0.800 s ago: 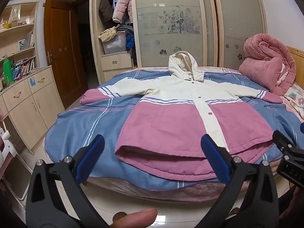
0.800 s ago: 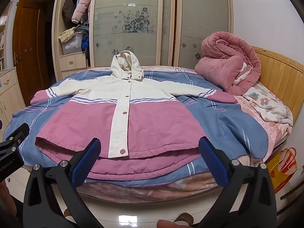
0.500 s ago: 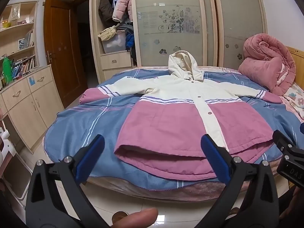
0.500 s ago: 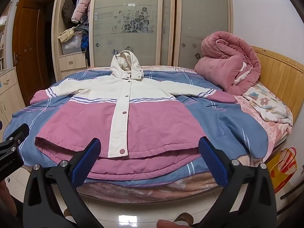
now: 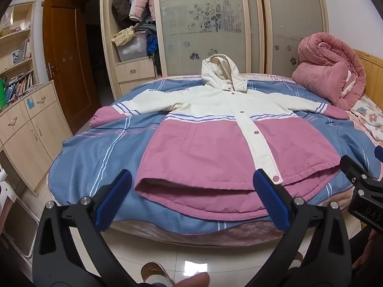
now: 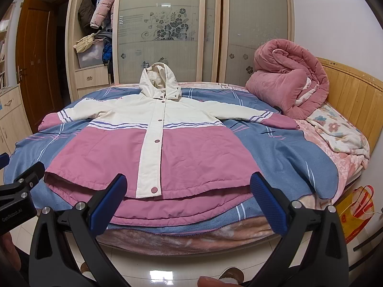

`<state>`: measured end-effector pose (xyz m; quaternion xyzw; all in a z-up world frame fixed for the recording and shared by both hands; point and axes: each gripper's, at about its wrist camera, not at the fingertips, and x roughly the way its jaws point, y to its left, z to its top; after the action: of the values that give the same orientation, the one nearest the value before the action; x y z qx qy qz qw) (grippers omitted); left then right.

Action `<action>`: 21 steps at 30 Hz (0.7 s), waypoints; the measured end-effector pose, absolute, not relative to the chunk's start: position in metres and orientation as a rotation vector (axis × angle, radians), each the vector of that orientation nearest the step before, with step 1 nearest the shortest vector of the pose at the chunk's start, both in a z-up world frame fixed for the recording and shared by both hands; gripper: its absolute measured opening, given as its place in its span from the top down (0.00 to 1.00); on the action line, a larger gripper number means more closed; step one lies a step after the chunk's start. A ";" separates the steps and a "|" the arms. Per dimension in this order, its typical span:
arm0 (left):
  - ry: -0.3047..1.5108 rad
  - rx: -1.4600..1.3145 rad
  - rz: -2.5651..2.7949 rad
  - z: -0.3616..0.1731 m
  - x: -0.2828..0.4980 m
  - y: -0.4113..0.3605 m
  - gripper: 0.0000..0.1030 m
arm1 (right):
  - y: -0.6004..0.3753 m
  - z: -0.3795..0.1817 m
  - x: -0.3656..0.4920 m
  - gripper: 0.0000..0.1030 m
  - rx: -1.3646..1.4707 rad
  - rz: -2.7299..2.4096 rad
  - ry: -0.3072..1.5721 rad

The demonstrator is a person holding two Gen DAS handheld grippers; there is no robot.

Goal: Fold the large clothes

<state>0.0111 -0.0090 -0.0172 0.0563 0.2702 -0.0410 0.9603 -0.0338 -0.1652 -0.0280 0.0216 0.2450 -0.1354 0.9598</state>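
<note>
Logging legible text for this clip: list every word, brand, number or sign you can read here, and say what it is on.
"GenRobot.AI": on the black body of the left gripper, seen at the left edge of the right wrist view.
"DAS", cut off by the frame edge: on the black body of the right gripper, in the left wrist view.
Book spines on the shelf: too small to read.
Red print on the yellow bag: too blurred to read.

A bed (image 6: 275, 157) with a blue striped cover fills the room; a rolled pink quilt (image 6: 287, 83) sits by its wooden headboard (image 6: 352, 93); behind stands a frosted-glass wardrobe (image 5: 203, 24); a brown door (image 5: 67, 67) stands open; glossy tile floor (image 6: 167, 270).
</note>
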 end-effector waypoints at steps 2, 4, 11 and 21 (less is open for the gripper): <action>0.546 0.108 -0.081 -0.015 0.012 -0.006 0.02 | -0.167 -0.032 -0.032 0.01 0.044 -0.275 0.496; 0.539 0.105 -0.082 -0.014 0.010 -0.005 0.02 | -0.167 -0.031 -0.032 0.01 0.044 -0.275 0.497; 0.535 0.103 -0.079 -0.013 0.008 -0.004 0.02 | -0.166 -0.031 -0.033 0.01 0.045 -0.274 0.498; 0.542 0.109 -0.084 -0.011 0.010 -0.004 0.02 | -0.165 -0.032 -0.033 0.01 0.043 -0.276 0.500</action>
<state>0.0101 -0.0043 -0.0112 0.0536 0.2676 -0.0417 0.9611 -0.0327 -0.1654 -0.0317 0.0211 0.2465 -0.1363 0.9593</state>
